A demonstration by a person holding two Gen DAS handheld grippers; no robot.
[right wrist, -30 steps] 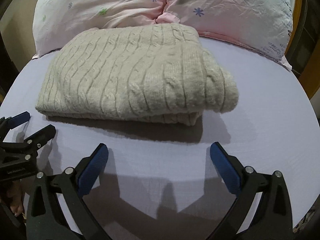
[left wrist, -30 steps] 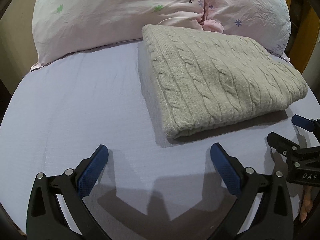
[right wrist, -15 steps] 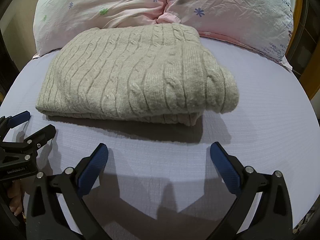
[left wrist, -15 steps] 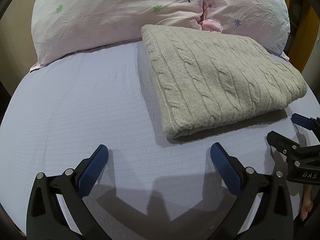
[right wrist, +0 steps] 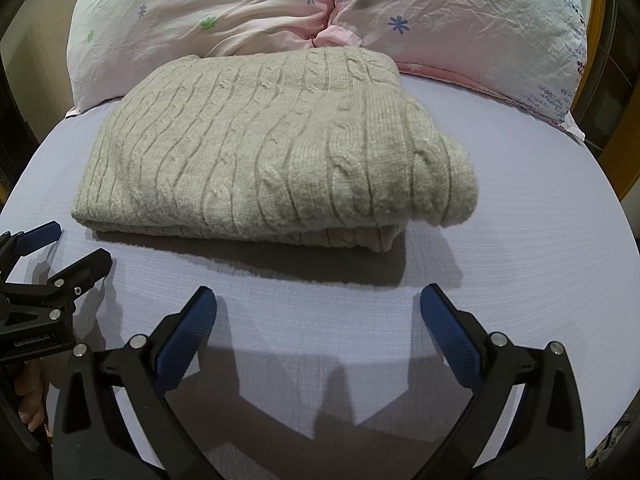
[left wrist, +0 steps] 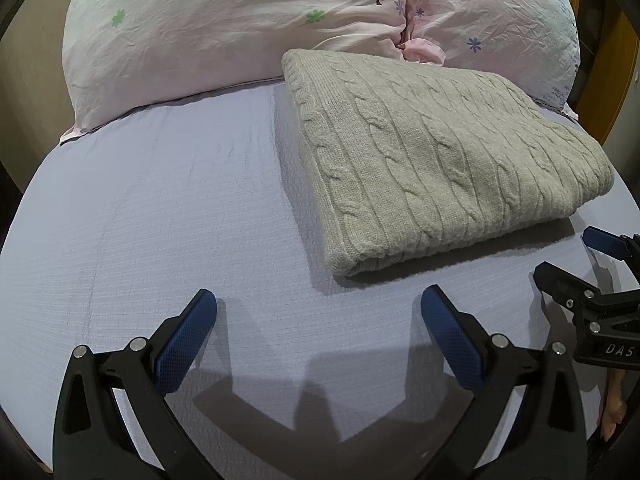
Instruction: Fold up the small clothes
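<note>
Nearest in each wrist view, the left claw (left wrist: 319, 300) and the right claw (right wrist: 318, 300) both have their blue pads spread wide apart, holding nothing, and both hang low over the lavender bed sheet (left wrist: 160, 208). They are side by side: the right claw shows at the right edge of the left view, the left claw at the left edge of the right view.

Just ahead of both claws, not touching either, lies the grey cable-knit sweater (right wrist: 264, 152). It is folded into a thick, compact rectangle, lying ahead and to the right of the left claw and ahead and slightly left of the right claw. Its rounded fold bulges at the right end, where a lower layer peeks out a little.

Beyond the sweater, two pink flowered pillows (left wrist: 224, 28) lean at the head of the bed, touching its far edge.

The folding looks essentially finished, with both claws clear of the garment. The next move likely calls only for tidying the uneven right corner, or pinching the near edge with both claws to carry the bundle aside.
</note>
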